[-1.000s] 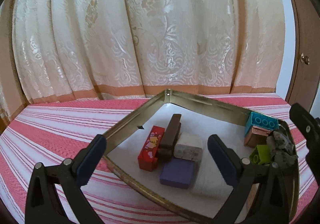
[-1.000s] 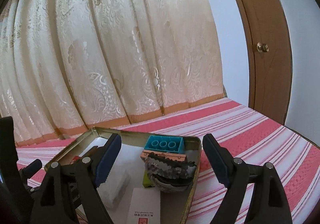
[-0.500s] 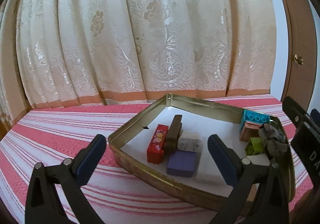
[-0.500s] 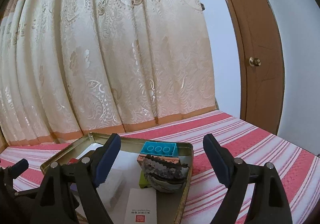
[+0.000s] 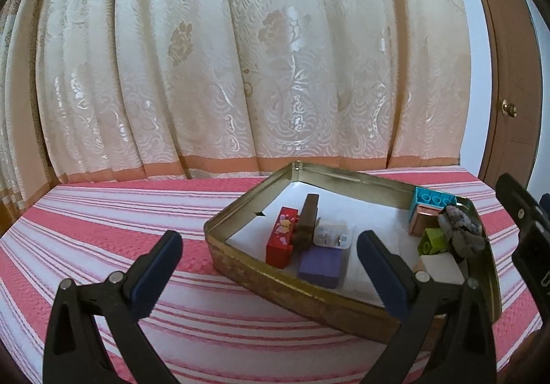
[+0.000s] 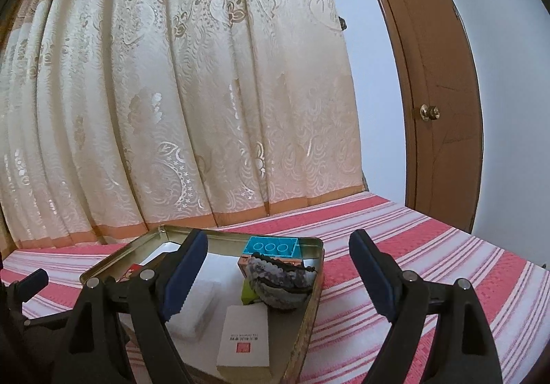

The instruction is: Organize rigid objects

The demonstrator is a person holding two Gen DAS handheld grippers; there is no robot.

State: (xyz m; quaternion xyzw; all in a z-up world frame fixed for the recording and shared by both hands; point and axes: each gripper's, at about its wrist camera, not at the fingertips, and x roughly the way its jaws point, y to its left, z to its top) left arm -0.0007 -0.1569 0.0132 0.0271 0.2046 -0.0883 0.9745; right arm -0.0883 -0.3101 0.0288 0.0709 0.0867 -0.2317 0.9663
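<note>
While both tongs gape, tin (image 5: 309, 291) (blocks inside) w/ curtain (image 5: 240, 75) behind

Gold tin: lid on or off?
Off. The gold tin is open-topped: its white floor, red block and purple block show from above. No lid in view.

tin (image 5: 275, 281) gold | cloth (image 5: 103, 233) pink-white striped | curtain (image 5: 240, 75) cream floral | brick (image 5: 433, 200) turquoise | box (image 5: 282, 241) red
</note>
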